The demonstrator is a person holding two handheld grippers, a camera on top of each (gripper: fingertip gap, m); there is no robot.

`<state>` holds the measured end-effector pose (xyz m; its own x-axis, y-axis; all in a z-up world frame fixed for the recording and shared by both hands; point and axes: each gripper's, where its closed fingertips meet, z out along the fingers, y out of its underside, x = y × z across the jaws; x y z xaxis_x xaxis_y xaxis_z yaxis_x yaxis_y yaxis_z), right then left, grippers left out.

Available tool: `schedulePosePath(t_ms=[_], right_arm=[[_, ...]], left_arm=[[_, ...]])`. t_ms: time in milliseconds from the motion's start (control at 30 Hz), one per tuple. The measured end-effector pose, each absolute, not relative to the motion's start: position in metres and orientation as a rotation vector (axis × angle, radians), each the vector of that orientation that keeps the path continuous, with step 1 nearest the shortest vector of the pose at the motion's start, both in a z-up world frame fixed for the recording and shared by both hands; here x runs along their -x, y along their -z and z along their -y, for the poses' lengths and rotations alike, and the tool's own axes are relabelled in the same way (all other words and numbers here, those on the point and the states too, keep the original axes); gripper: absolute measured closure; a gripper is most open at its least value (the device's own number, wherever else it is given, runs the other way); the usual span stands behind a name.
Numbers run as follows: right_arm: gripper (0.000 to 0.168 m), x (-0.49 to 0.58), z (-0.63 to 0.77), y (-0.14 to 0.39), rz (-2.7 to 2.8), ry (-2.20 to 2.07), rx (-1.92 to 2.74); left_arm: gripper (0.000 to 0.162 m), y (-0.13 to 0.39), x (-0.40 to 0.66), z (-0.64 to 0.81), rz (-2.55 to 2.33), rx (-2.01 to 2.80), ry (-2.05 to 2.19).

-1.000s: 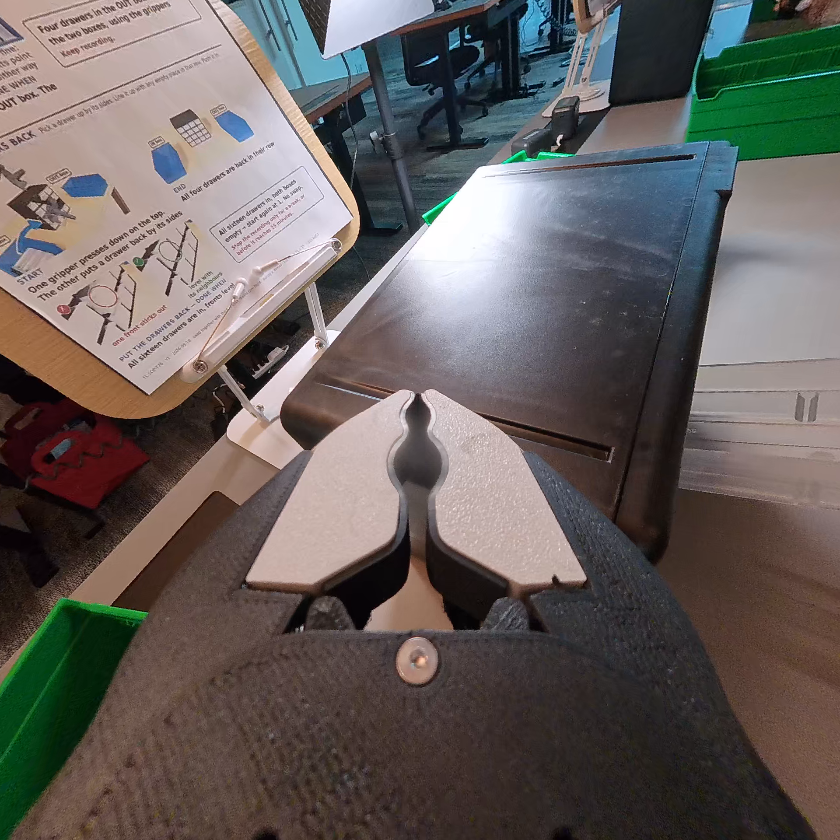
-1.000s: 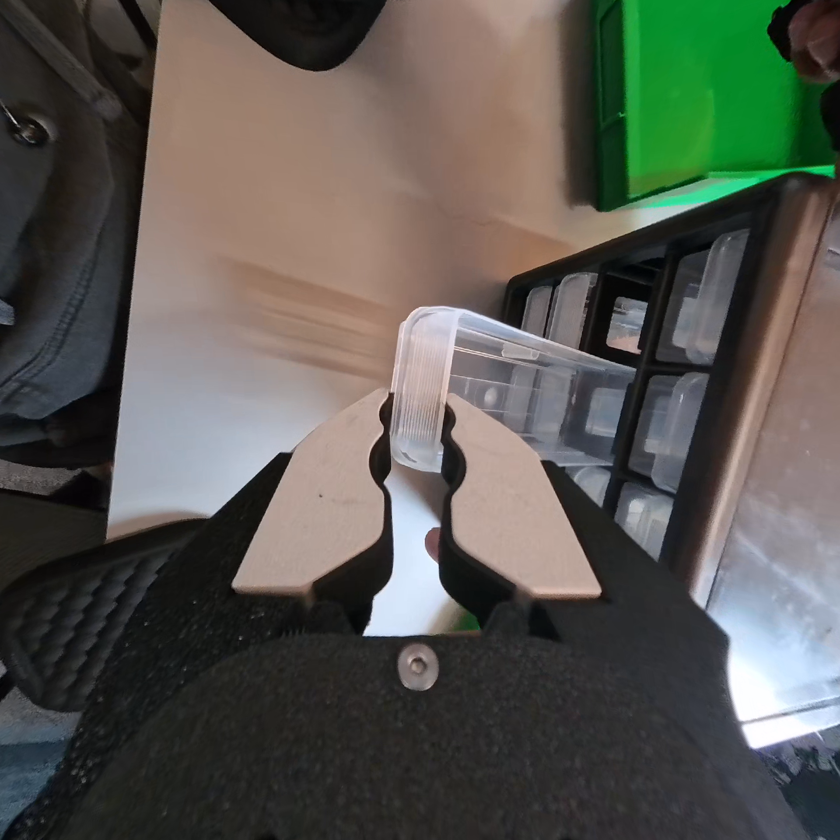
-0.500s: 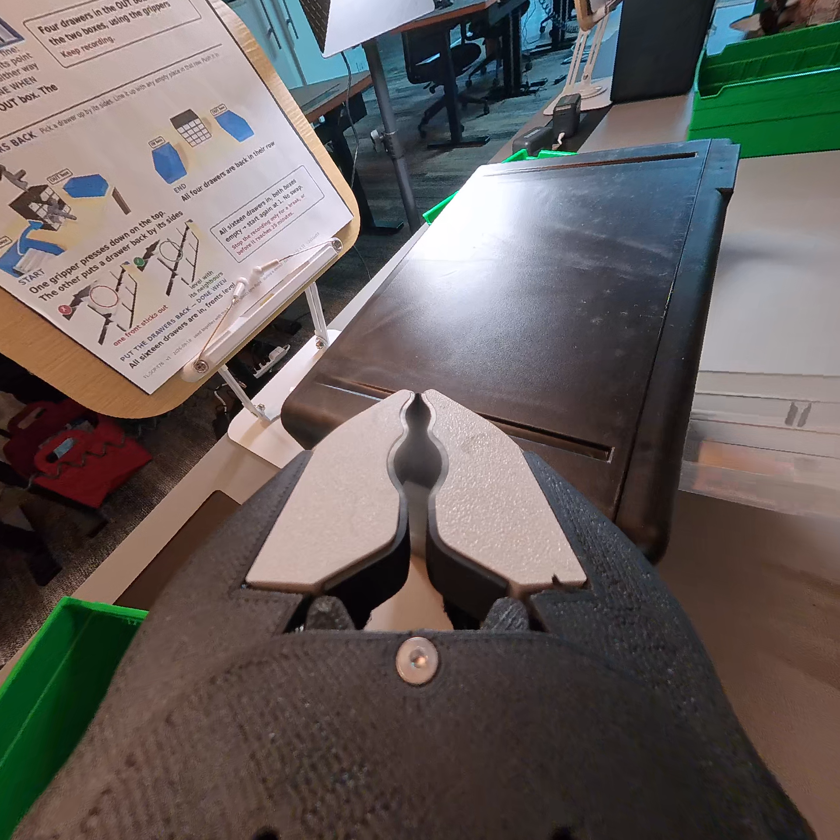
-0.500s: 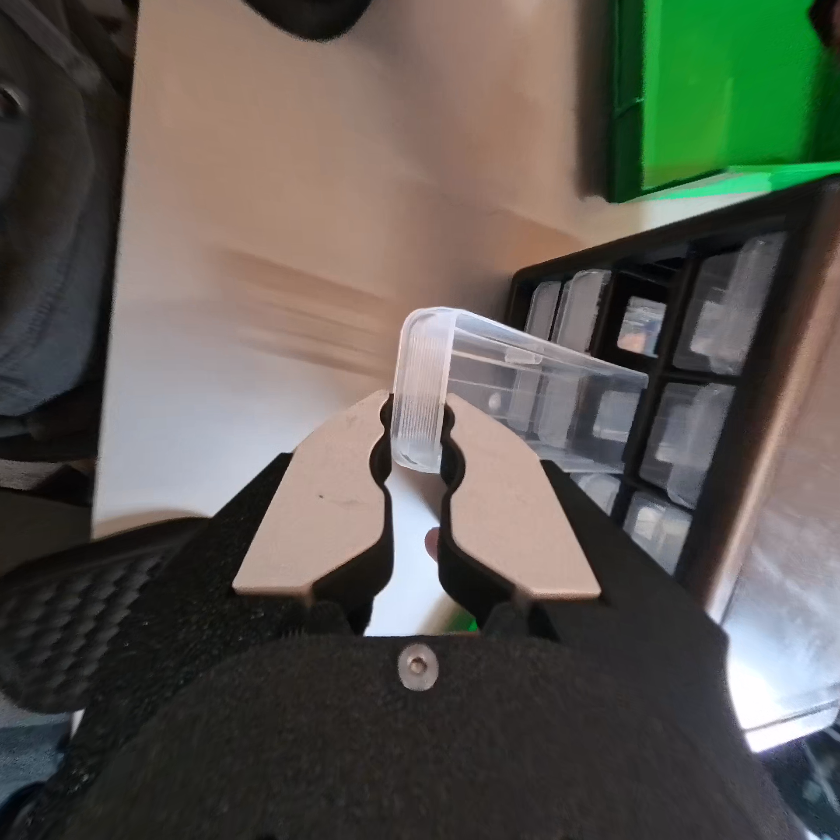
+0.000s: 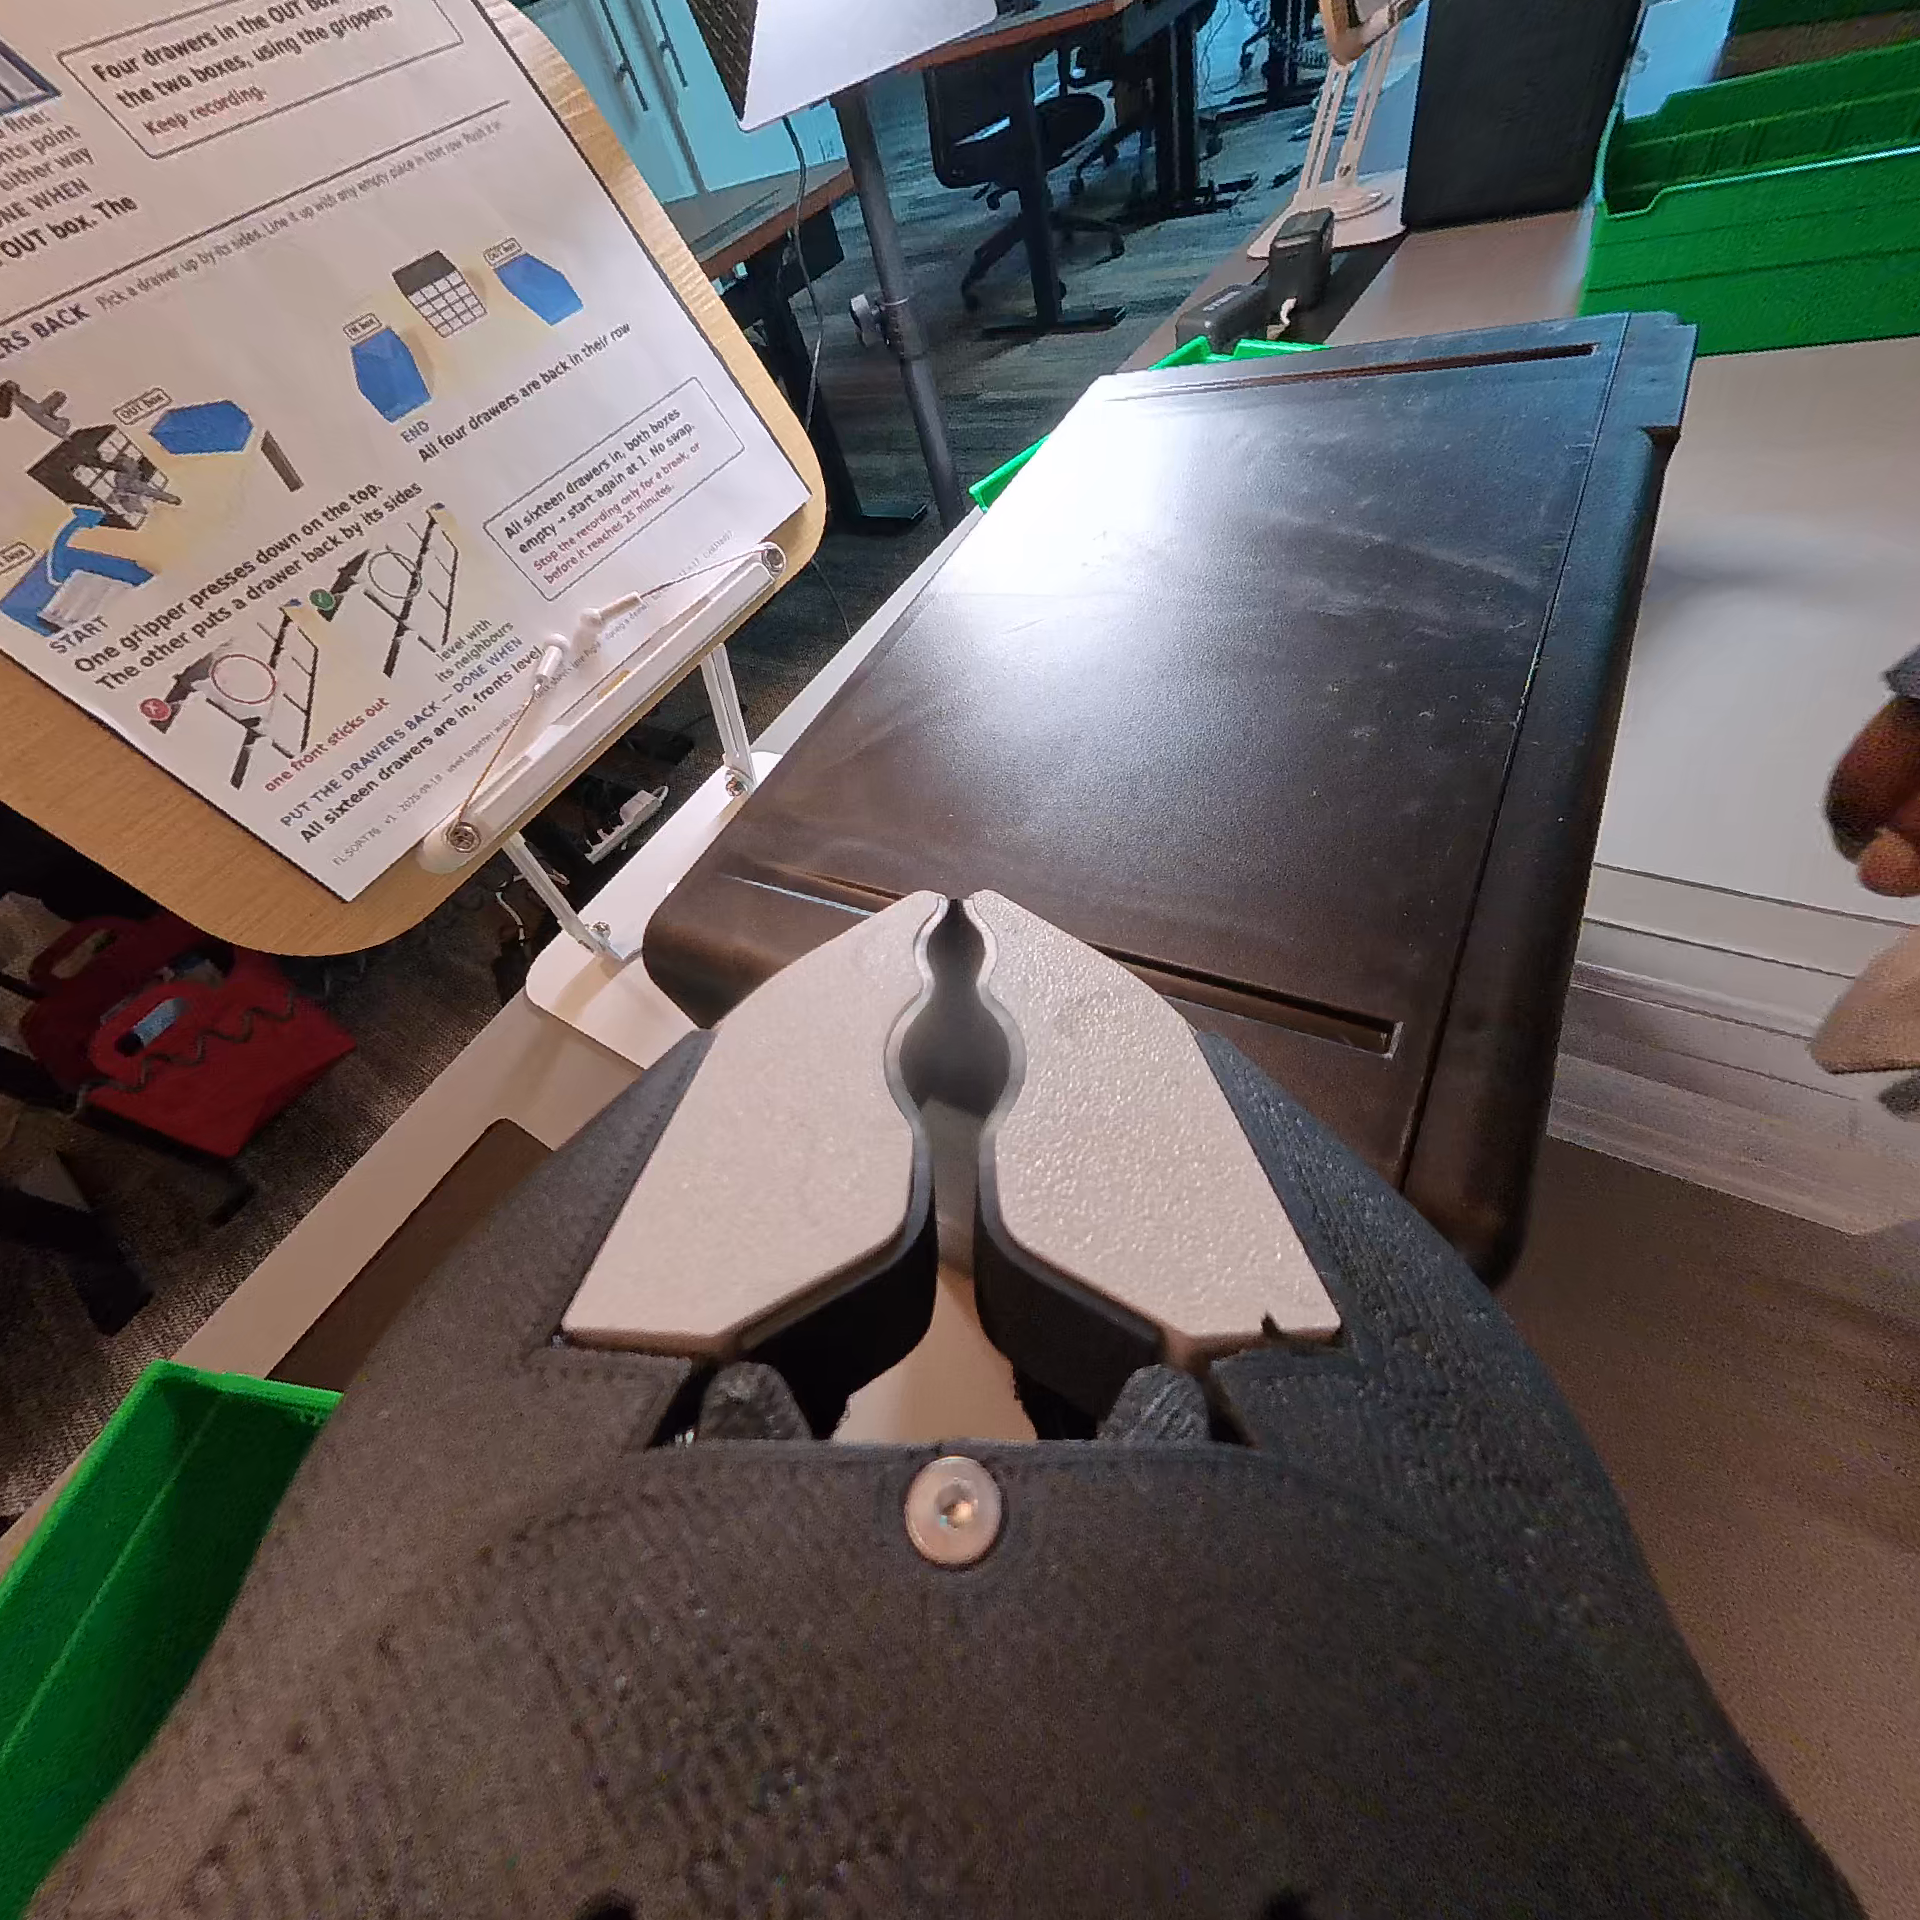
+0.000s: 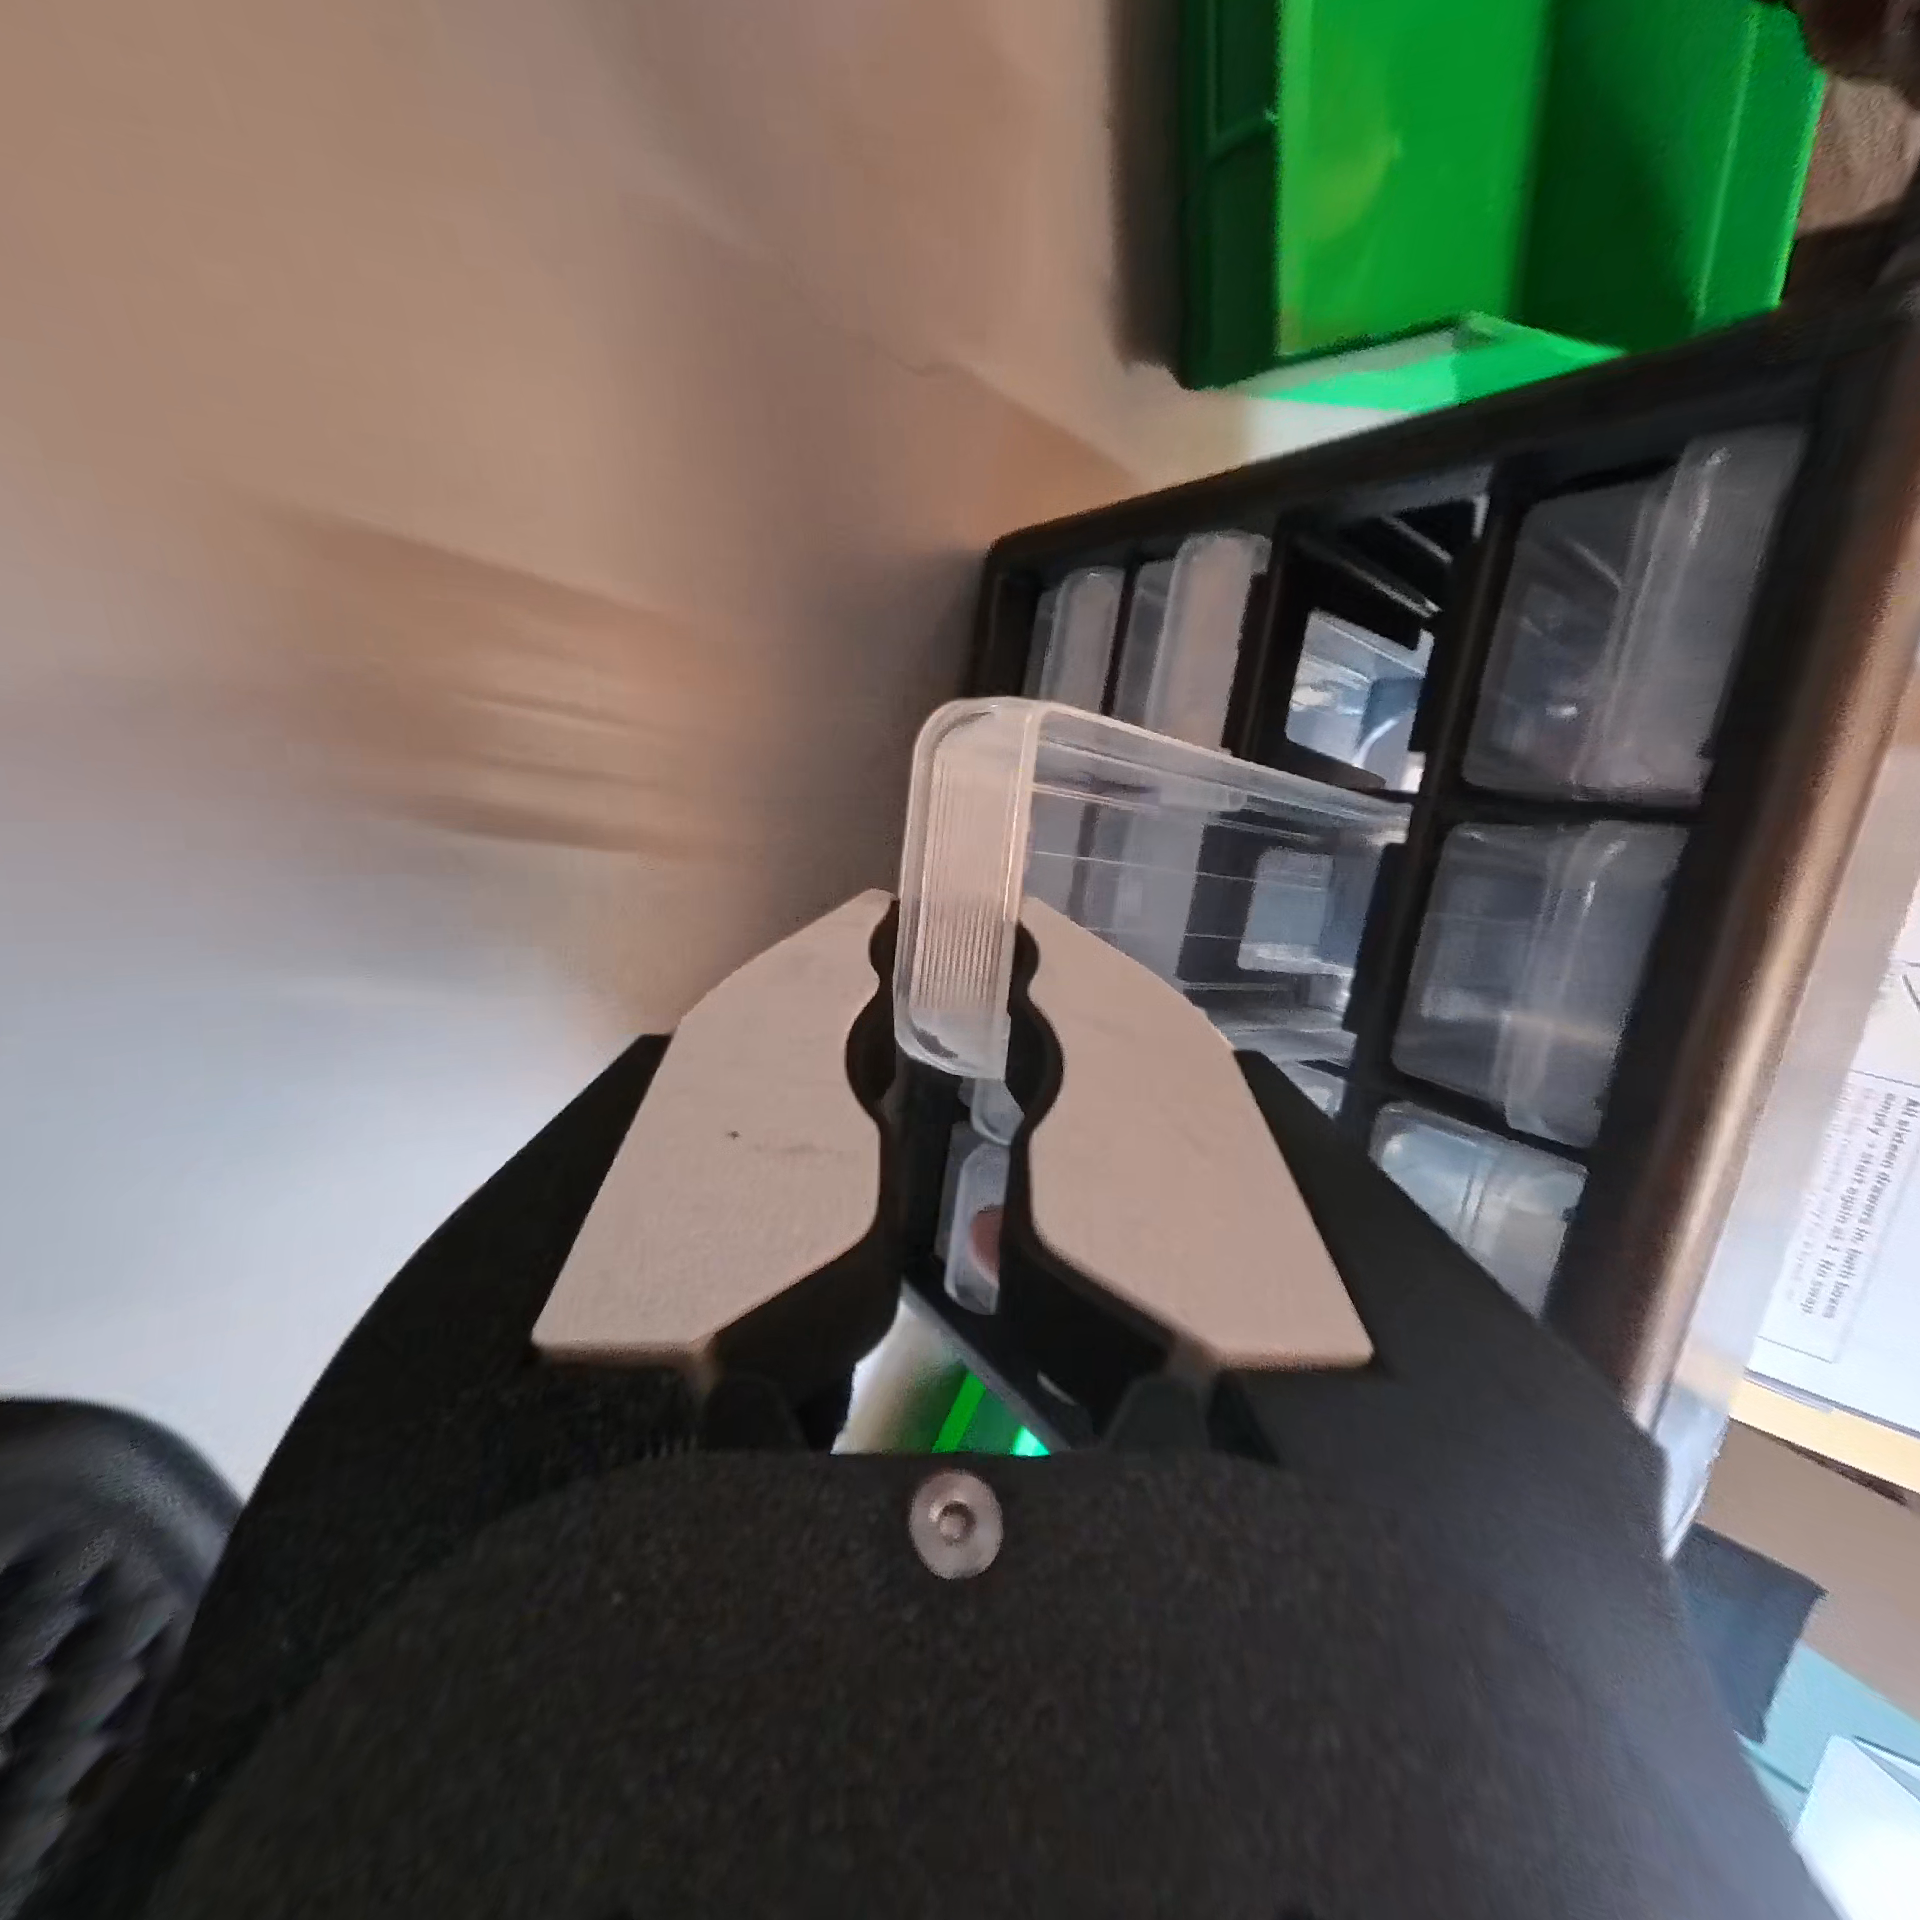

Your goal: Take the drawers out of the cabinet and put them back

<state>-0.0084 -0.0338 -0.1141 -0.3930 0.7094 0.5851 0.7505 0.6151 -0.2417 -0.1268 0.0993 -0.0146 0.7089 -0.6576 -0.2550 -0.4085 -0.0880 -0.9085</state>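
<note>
My left gripper is shut and empty, its tips resting on the near end of the black cabinet's top. In the right wrist view the cabinet's front shows a grid of clear drawers and one open slot. My right gripper is shut on the front handle of a clear plastic drawer, which sticks out of the cabinet face toward me. Its back end is still at the cabinet. The clear drawer shows blurred beside the cabinet in the left wrist view.
A green bin sits on the table beyond the cabinet. Another green bin is at my lower left, more green bins at the far right. An instruction board on a stand stands left of the cabinet. A hand shows at the right edge.
The right gripper has swung with the drawer, so the cabinet front looms larger and nearer. A hand has come into the left wrist view at the right. The left gripper has stayed on the cabinet top.
</note>
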Motion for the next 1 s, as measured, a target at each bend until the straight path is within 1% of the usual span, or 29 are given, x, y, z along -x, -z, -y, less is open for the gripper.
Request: schedulePosePath(t_ms=[300,533,633,833,1000], right_arm=[[0.151,0.018,0.03,0.111,2.167,-0.014,1.163],[0.151,0.009,0.075,0.118,2.248,-0.012,1.076],[0.151,0.0,0.072,0.116,2.228,0.087,1.068],[0.151,-0.006,0.07,0.113,2.187,-0.003,1.101],[0.152,-0.009,0.068,0.122,2.187,0.014,1.101]], left_arm=[[0.162,0.015,0.127,-0.1,-0.856,1.711,0.266],[0.161,0.015,0.128,-0.101,-0.848,1.721,0.246],[0.161,0.015,0.127,-0.101,-0.847,1.723,0.243],[0.161,0.015,0.127,-0.1,-0.856,1.724,0.237],[0.161,0.015,0.124,-0.093,-0.916,1.745,0.244]])
